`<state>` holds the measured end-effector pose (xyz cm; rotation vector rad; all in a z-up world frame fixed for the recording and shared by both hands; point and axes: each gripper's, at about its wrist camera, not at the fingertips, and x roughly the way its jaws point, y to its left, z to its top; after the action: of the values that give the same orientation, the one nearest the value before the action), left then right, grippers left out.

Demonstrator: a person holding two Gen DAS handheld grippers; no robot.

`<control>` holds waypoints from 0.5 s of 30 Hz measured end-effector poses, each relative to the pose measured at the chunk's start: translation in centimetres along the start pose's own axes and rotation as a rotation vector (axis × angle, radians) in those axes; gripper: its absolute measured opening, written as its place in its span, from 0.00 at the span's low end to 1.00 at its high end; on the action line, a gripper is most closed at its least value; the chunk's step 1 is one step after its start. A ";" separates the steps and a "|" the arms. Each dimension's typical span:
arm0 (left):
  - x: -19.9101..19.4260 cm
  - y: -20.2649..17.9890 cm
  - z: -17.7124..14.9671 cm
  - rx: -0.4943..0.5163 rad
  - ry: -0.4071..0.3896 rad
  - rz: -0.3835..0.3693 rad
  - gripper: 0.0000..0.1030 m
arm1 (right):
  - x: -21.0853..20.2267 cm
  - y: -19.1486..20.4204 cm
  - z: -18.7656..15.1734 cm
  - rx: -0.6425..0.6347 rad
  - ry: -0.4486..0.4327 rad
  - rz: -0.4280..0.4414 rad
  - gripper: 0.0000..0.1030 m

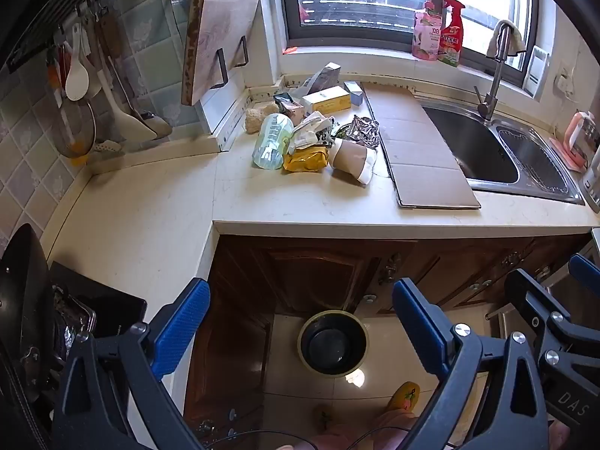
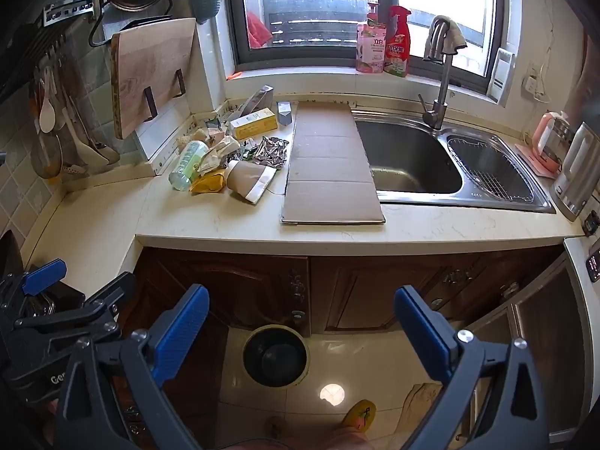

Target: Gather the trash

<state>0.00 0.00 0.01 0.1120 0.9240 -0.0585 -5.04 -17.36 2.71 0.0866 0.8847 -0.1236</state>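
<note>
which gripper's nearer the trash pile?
Left, slightly. Left gripper hangs off the counter edge, more nearly facing the trash pile; right gripper sits further right, facing the cardboard. Both open.

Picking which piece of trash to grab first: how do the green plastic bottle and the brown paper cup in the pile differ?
The green plastic bottle is translucent and ribbed; the brown paper cup is opaque, with a white band at one end. The bottle lies at the pile's left edge, nearer the wall, while the cup lies at its front right, near the flat cardboard sheet. Both lie on their sides on the countertop, touching the yellow packet.
</note>
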 end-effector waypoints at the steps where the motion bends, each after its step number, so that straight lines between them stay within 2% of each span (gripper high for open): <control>1: 0.0 0.0 0.0 -0.001 -0.001 -0.001 0.94 | 0.0 0.0 0.0 -0.001 -0.001 -0.001 0.97; 15: 0.1 -0.1 0.2 0.004 -0.009 0.001 0.89 | -0.4 0.1 -0.1 0.001 -0.003 0.001 0.97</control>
<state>0.19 -0.12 0.08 0.1164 0.9144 -0.0597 -5.35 -17.25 2.92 0.0883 0.8811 -0.1232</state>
